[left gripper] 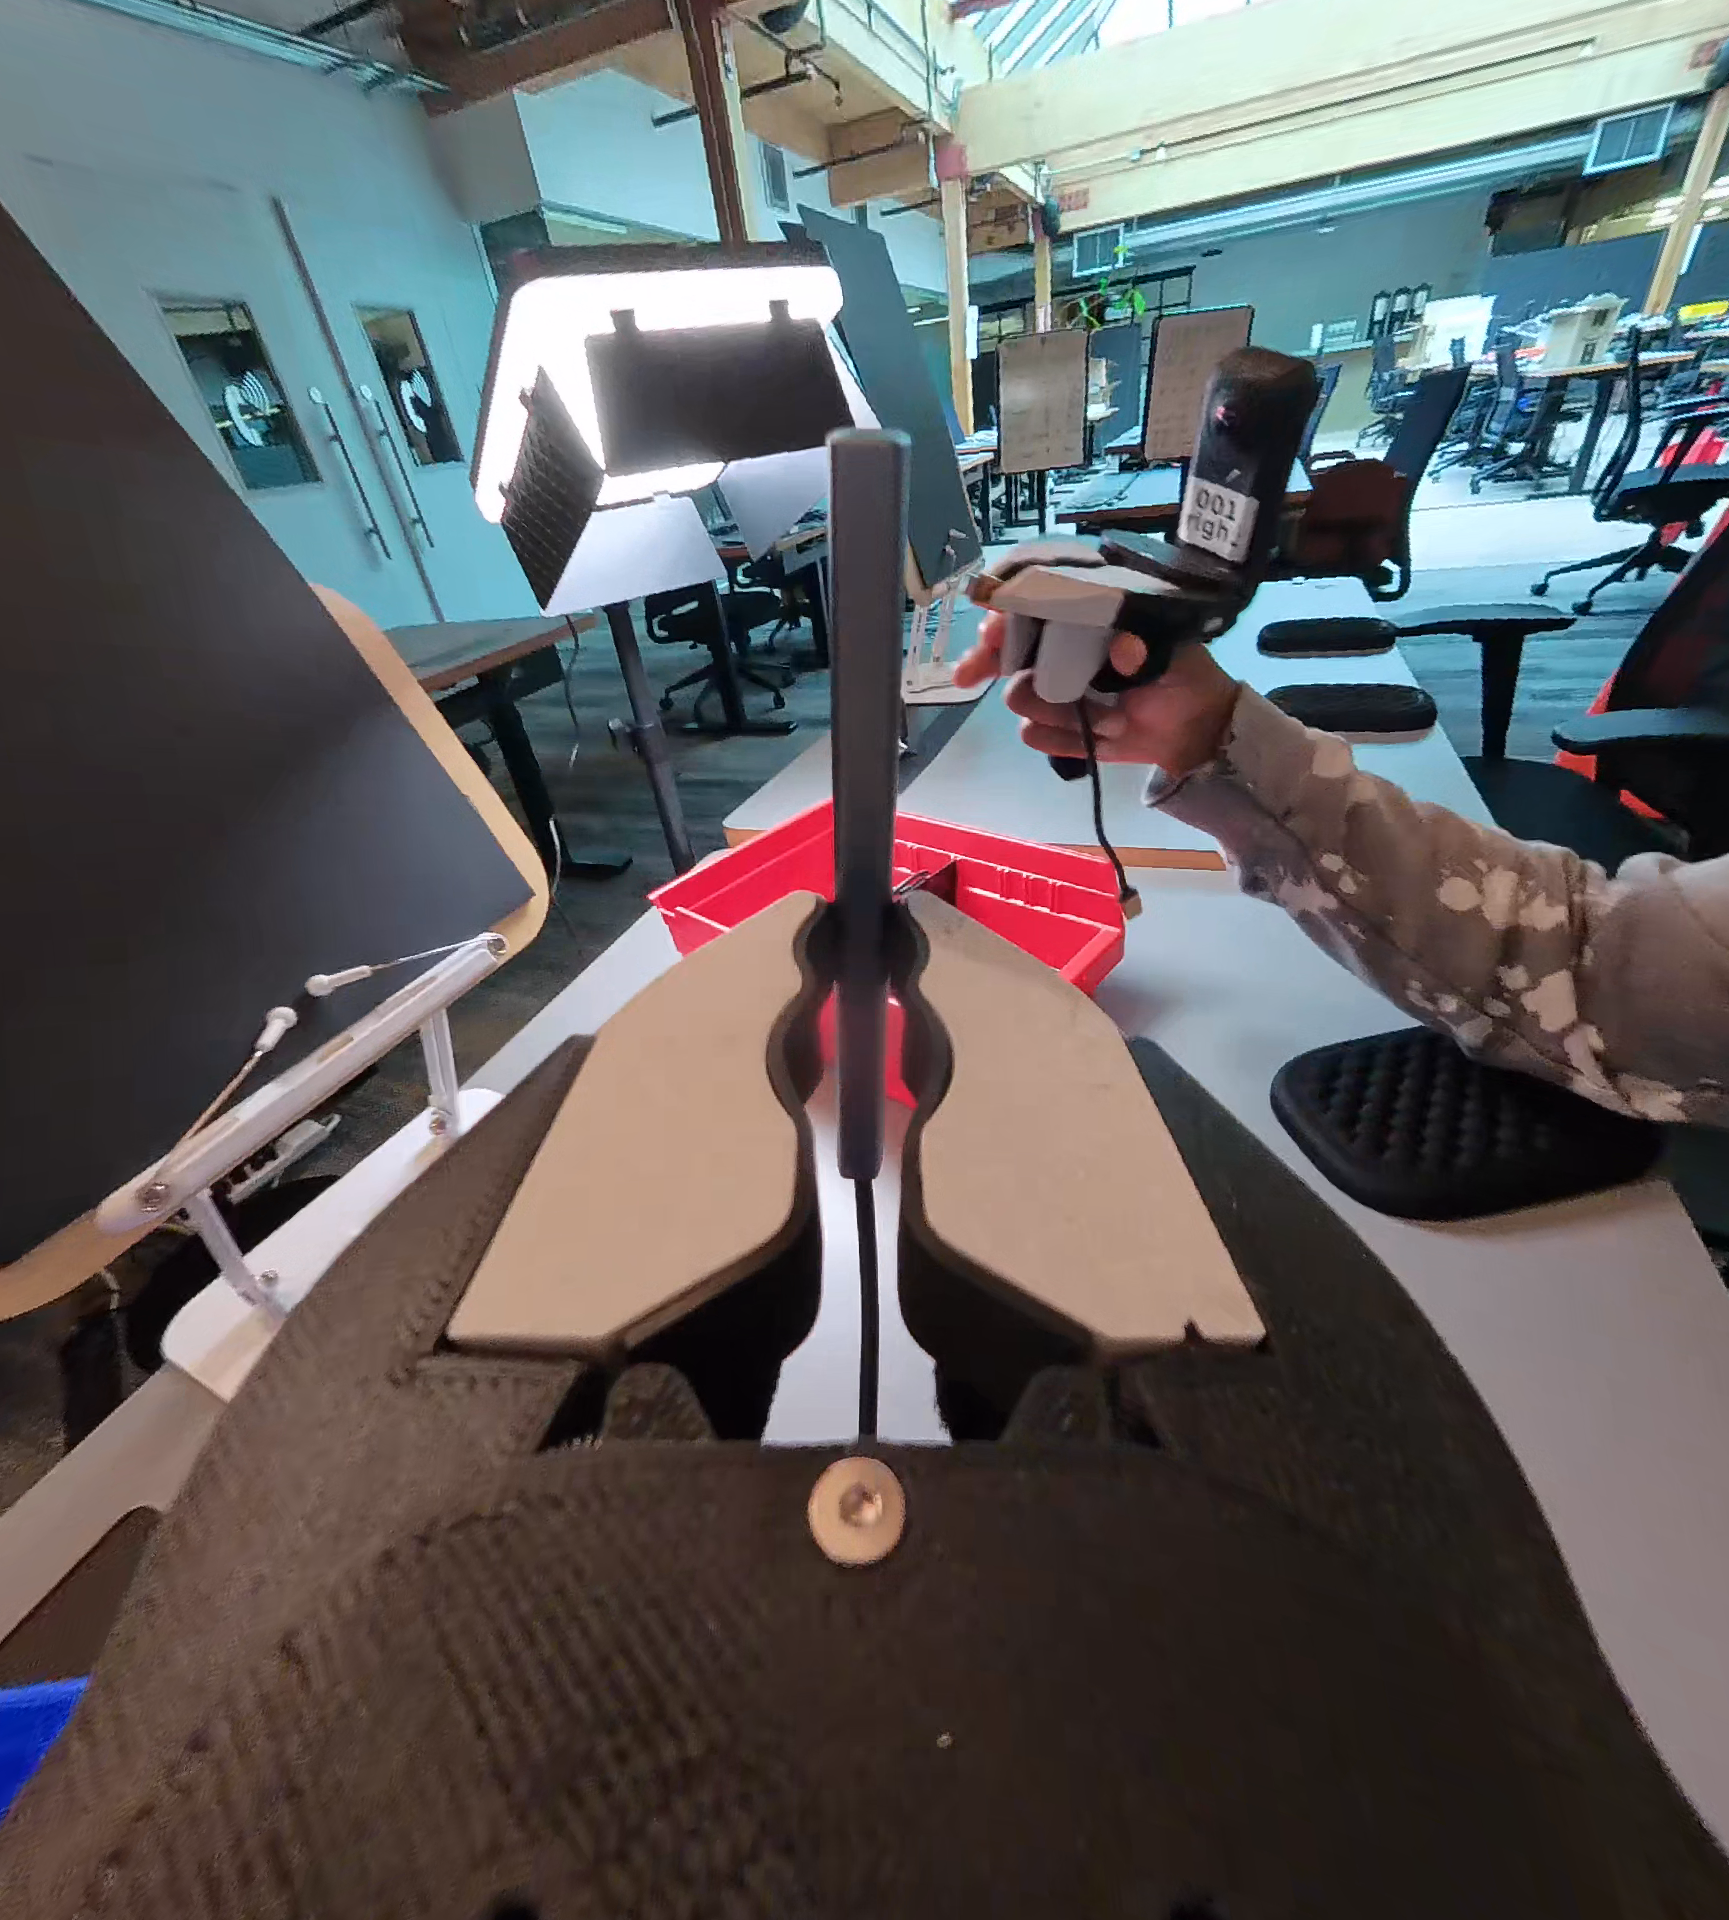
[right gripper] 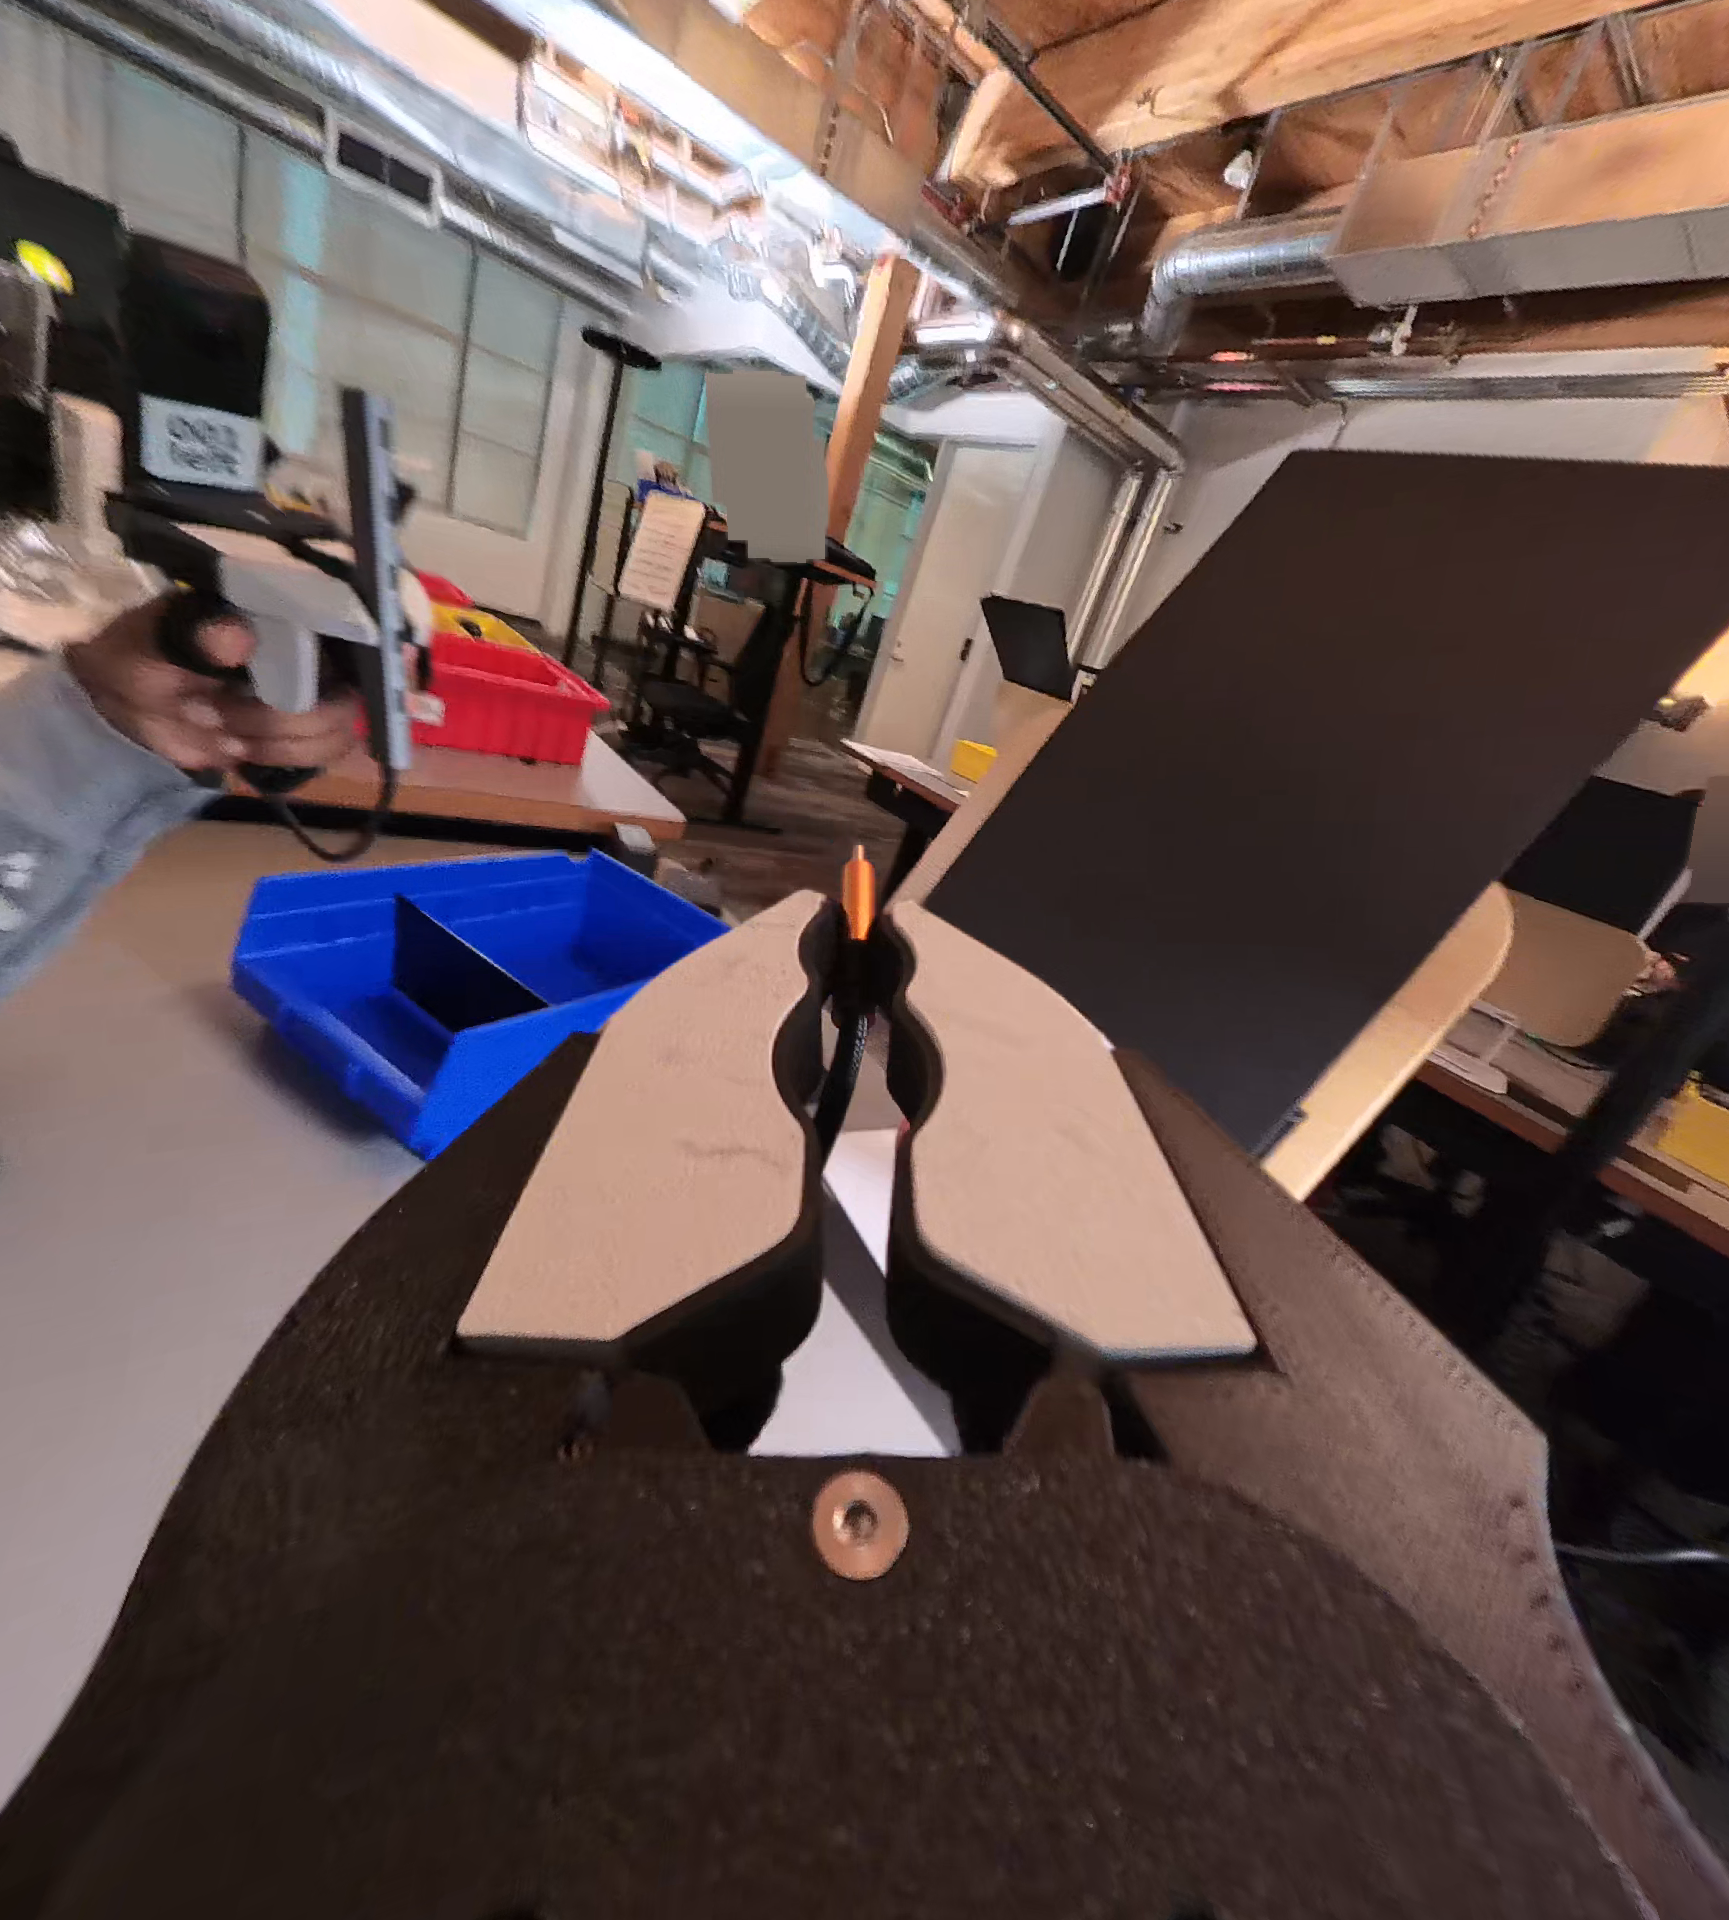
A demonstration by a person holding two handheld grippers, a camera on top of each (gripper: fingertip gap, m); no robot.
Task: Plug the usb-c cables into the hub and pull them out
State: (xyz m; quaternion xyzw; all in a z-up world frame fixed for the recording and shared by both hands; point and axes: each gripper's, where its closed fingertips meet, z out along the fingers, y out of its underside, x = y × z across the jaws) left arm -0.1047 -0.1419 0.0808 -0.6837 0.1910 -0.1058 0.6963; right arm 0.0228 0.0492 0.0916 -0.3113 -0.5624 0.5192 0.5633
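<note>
The fingers (left gripper: 673, 1122) of the left gripper (left gripper: 858, 925) are closed on the hub (left gripper: 865, 665), a long dark grey bar that stands upright between them, well above the table (left gripper: 1462, 1351); its thin black cord (left gripper: 868, 1309) runs back between the fingers. The fingers (right gripper: 1047, 1122) of the right gripper (right gripper: 858, 920) are closed on the usb-c cable (right gripper: 839, 1070), just behind its orange plug (right gripper: 858, 894), which points away from them in the air. Plug and hub are well apart. A red bin (left gripper: 1036, 894) sits on the table beyond the left gripper, a blue bin (right gripper: 444, 977) to the left of the right one.
</note>
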